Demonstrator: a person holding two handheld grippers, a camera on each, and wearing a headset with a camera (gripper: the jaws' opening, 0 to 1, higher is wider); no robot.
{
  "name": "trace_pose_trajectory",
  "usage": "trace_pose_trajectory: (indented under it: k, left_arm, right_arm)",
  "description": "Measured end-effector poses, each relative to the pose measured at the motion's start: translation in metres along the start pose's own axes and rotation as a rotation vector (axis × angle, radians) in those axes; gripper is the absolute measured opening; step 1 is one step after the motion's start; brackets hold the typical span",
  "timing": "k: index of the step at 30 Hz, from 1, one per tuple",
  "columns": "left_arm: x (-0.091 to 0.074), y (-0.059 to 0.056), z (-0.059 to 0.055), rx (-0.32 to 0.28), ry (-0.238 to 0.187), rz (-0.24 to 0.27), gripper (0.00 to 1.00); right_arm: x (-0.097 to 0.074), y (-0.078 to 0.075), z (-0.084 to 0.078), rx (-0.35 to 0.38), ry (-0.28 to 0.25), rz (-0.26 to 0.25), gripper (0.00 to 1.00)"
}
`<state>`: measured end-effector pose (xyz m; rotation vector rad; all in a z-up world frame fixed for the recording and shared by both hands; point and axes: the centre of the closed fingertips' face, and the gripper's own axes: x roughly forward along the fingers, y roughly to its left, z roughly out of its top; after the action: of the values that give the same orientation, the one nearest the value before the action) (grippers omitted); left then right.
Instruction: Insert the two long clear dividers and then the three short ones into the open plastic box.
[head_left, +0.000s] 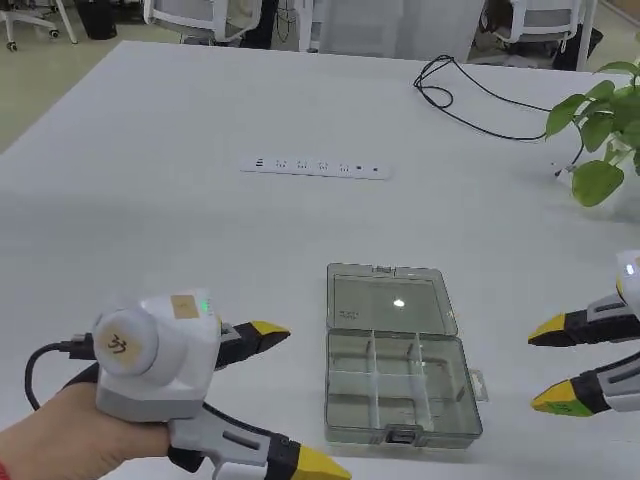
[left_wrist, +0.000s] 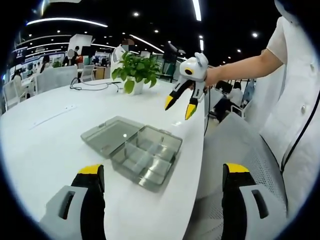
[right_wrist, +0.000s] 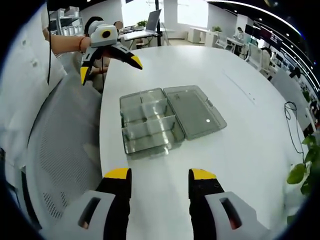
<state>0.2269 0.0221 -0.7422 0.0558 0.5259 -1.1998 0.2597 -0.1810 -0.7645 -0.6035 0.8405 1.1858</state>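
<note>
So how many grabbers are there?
2. The left gripper is left of the box, the right gripper right of it, both open.

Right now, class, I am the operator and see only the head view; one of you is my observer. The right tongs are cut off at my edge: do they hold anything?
Observer: No. The right gripper view shows the right tongs open with nothing between them, and the box ahead of them.
Operator: What stands by the near edge of the table, below my frame?
Observer: A mesh chair, right beside that edge.
Operator: And the plant: what holds it?
Observer: A white pot on the table, seen in the left gripper view.
</note>
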Motion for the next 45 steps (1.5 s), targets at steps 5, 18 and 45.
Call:
trace_pose_trajectory:
  k: [5,18,45]
  left_arm:
    - [-0.001,0.001,-0.001,-0.004,0.002,0.003,1.0]
    - [-0.003,0.003,-0.001,-0.007,0.01,0.009,1.0]
    - [-0.005,0.004,-0.002,-0.024,0.016,0.014,1.0]
  right_arm:
    - [-0.003,-0.005,-0.028,-0.005,0.066,-0.003,0.47]
    - [-0.003,-0.02,-0.101,-0.101,0.301,0.015,0.48]
    - [0.007,-0.029,-0.136,-0.217,0.434,0.054,0.4]
